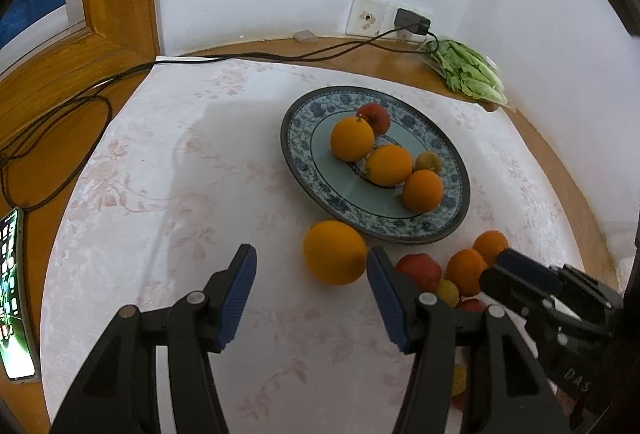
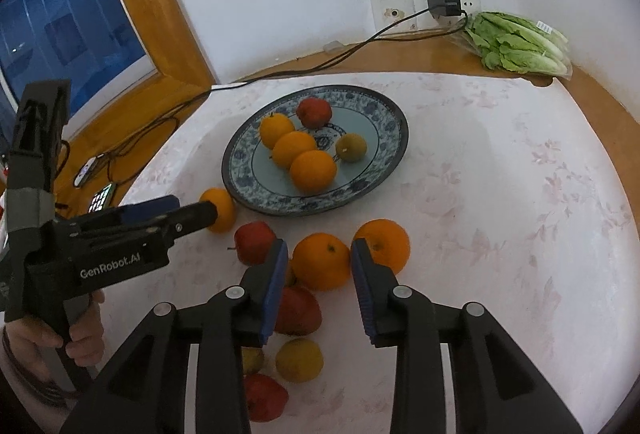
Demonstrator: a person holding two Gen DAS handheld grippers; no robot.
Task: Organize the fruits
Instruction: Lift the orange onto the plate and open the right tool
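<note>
A blue-patterned plate (image 1: pixel 304 161) (image 2: pixel 392 121) holds three oranges (image 1: pixel 352 138), a red apple (image 1: pixel 374 118) and a small yellow-green fruit (image 1: pixel 429 161). A loose orange (image 1: pixel 335 252) lies on the cloth in front of the plate, just ahead of my open left gripper (image 1: pixel 311 276), close to its right finger. My open right gripper (image 2: pixel 319 274) straddles another orange (image 2: pixel 320 260); a second orange (image 2: pixel 382 244) sits just right of it. Red apples (image 2: pixel 254 242) and yellow fruits (image 2: pixel 299 360) lie around and under its fingers.
A bag of lettuce (image 2: pixel 516 43) lies at the back right by the wall socket and charger (image 2: pixel 442 5). A black cable (image 1: pixel 80 93) runs over the wooden table edge at the left. A lit phone (image 1: pixel 14 294) lies at the far left.
</note>
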